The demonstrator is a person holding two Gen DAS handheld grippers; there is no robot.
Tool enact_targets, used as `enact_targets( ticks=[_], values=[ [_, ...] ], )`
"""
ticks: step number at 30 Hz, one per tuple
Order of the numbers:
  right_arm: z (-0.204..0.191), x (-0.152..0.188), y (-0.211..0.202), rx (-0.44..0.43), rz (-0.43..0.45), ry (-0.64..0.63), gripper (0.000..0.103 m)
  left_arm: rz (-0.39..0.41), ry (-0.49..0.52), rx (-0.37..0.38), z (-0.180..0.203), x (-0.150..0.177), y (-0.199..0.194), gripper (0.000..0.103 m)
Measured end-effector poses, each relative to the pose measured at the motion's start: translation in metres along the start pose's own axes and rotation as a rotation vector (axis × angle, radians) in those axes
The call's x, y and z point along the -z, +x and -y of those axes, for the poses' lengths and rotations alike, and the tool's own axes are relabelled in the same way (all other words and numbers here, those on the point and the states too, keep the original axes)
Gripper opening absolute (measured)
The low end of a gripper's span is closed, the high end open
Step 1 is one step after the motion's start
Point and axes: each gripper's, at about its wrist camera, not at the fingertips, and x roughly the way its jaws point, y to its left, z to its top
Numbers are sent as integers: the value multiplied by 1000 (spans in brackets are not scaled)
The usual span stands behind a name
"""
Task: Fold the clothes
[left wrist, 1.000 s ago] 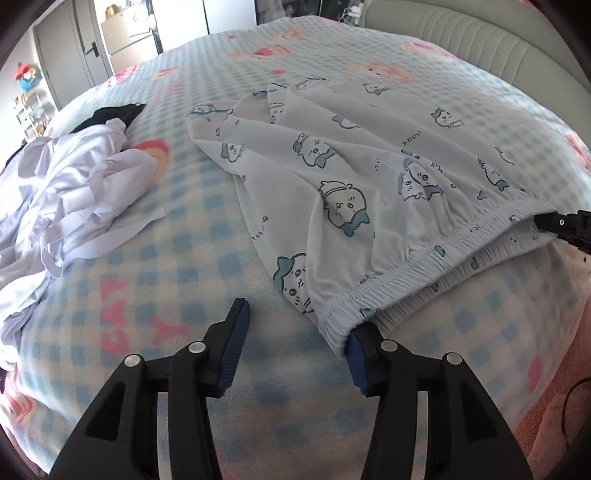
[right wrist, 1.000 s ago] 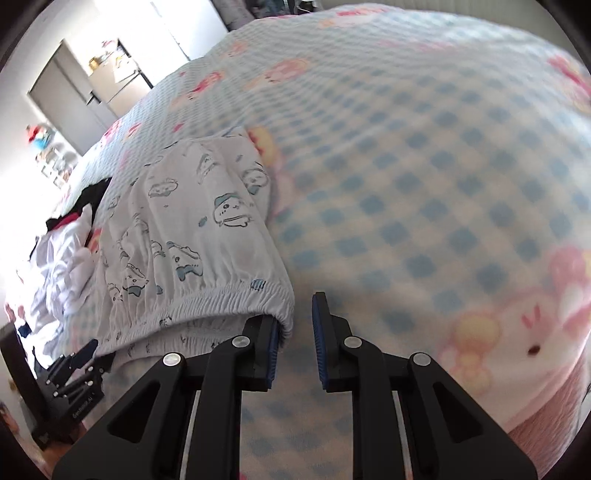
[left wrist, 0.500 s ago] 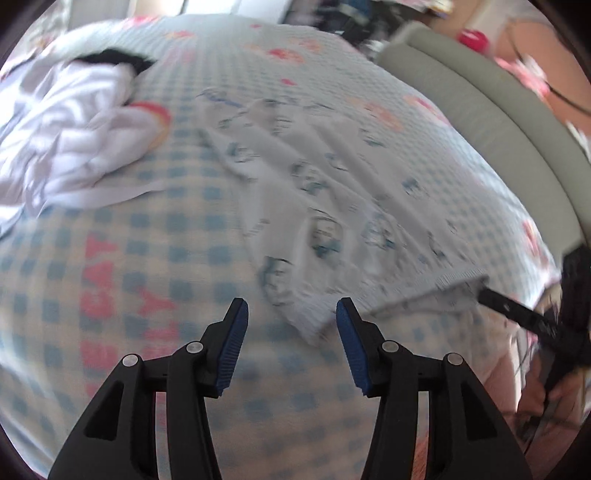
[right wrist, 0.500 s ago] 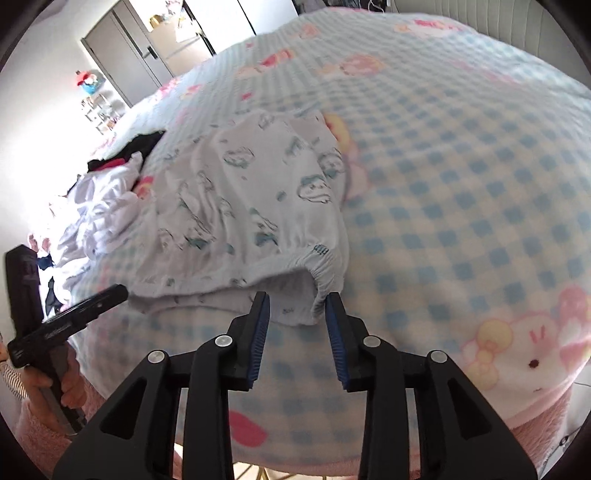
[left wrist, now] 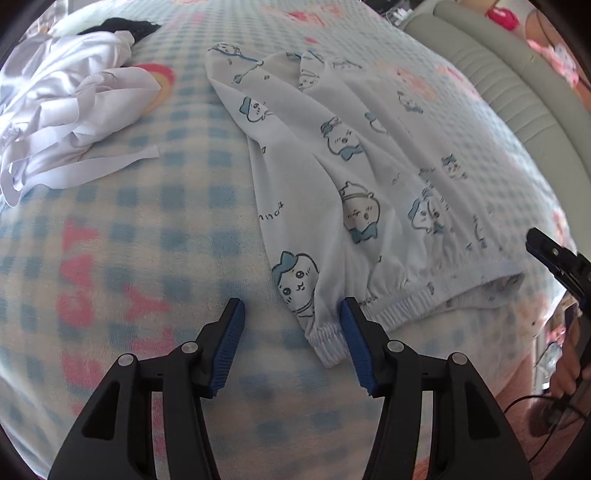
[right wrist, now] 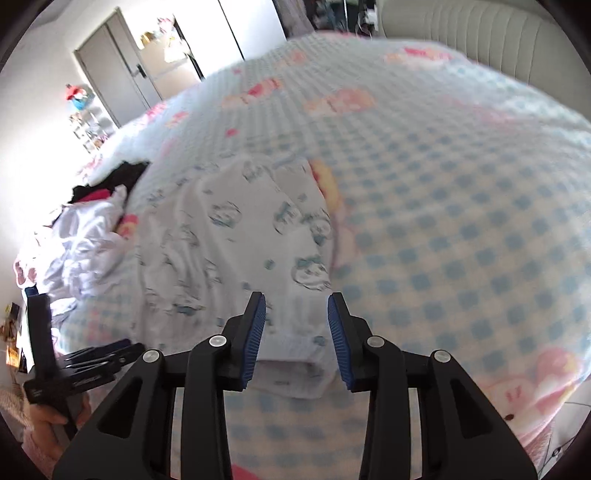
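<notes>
White pyjama trousers [left wrist: 354, 177] printed with blue cartoon faces lie flat on the checked bedspread [left wrist: 147, 229], their elastic waistband toward me. My left gripper [left wrist: 291, 332] is open, with the waistband's left corner between its blue pads, not clamped. In the right wrist view the trousers [right wrist: 236, 251] show again, and my right gripper [right wrist: 295, 332] is open over the waistband's right end. The right gripper's tip [left wrist: 546, 251] also shows in the left wrist view, and the left gripper [right wrist: 99, 358] in the right wrist view.
A heap of white clothes [left wrist: 70, 110] with loose straps lies left of the trousers, a black garment [left wrist: 125, 26] behind it. A padded headboard [left wrist: 509, 81] runs along the bed's far right. Wardrobe doors [right wrist: 122, 81] stand beyond the bed.
Both grippers have let go of the waistband and drawn back a little. The right gripper's jaws have opened wide. The trousers now rest flat on the bed.
</notes>
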Motion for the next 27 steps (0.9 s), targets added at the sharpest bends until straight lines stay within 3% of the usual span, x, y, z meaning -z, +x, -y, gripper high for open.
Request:
enact_targets(
  ticks=[5, 9, 13, 17, 20, 22, 23, 25, 27],
  values=[
    [12, 18, 45, 7, -205, -37, 36, -3, -25, 28, -12, -2, -5, 56],
    [11, 28, 38, 60, -216, -79, 36, -10, -61, 64, -20, -5, -9, 56],
    [21, 20, 25, -58, -177, 3, 38, -38, -94, 139, -19, -7, -6, 58],
    [31, 8, 42, -164, -234, 82, 40, -66, -126, 213, -18, -9, -2, 62],
    [25, 4, 53, -156, -273, 71, 40, -87, -150, 269, -18, -11, 0, 60],
    [13, 3, 47, -145, -257, 19, 37, -101, -166, 307, -17, -12, 2, 46],
    [7, 2, 45, -139, -249, -6, 34, -100, -169, 313, -17, -13, 2, 30],
    [-5, 3, 35, -132, -216, -63, 26, -92, -168, 313, -17, -14, 2, 28],
    [-13, 7, 32, -101, -195, -117, 26, -84, -166, 314, -16, -15, 3, 28]
  ],
)
